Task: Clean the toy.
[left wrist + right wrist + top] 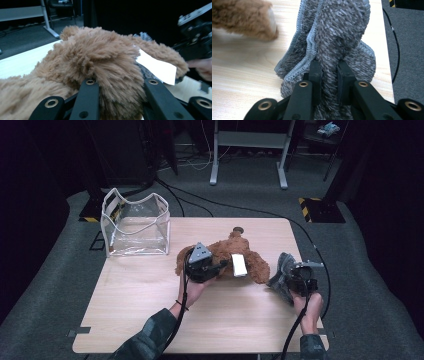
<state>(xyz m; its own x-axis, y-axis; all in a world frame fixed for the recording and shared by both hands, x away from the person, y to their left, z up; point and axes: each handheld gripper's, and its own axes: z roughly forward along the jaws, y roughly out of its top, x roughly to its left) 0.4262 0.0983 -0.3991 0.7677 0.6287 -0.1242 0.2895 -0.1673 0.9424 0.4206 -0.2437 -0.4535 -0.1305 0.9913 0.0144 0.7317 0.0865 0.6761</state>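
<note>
- The plush toy (235,257) is a warm, shaggy brown all over, with a plain white tag (239,265) across its middle.
- The cloth (337,42) is mottled grey, dark and pale fibres mixed, edged with pale blue-grey stitching.
- The left gripper (202,267) is black, topped by a grey three-cornered plate; its jaws carry brass-coloured rivets.
- The right gripper (300,276) is black with a grey plate.
- The worktop (150,305) is pale wood with a fine, light grain.
- The bag (136,222) is clear plastic, trimmed in white.
- The floor (380,285) is dark grey carpet, with yellow-and-black hazard stripes (310,201) on a stand foot.
- The person's sleeves (150,340) are a dark green camouflage pattern.
</note>
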